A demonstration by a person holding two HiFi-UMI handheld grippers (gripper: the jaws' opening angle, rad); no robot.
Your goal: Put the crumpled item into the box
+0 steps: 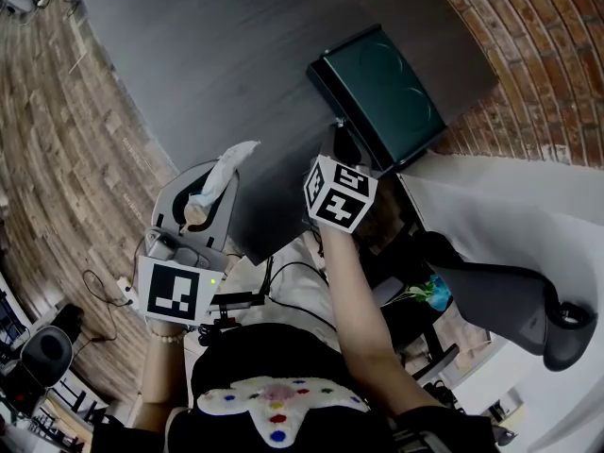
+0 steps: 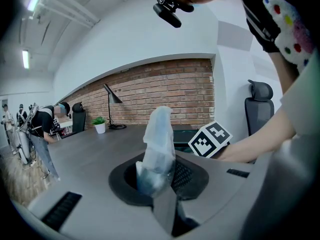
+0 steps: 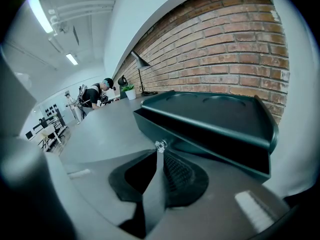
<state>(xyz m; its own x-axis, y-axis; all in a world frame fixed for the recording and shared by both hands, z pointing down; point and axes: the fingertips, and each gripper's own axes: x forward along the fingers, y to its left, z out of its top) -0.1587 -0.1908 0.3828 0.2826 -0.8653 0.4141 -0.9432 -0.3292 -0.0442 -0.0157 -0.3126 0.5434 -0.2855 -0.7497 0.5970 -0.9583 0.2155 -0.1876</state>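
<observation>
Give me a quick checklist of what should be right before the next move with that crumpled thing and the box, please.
1. Crumpled item held by the left gripper: ok, it stands up out of the closed jaws.
2. Right gripper on the small clear knob at the front of the box: ok, the jaws pinch it at their tips.
3. Box open enough to take the item: not ok, the lid lies over it, with only a dark slit beneath.
4. Way from item to box: ok as far as the head view shows, only bare table lies between them.
</observation>
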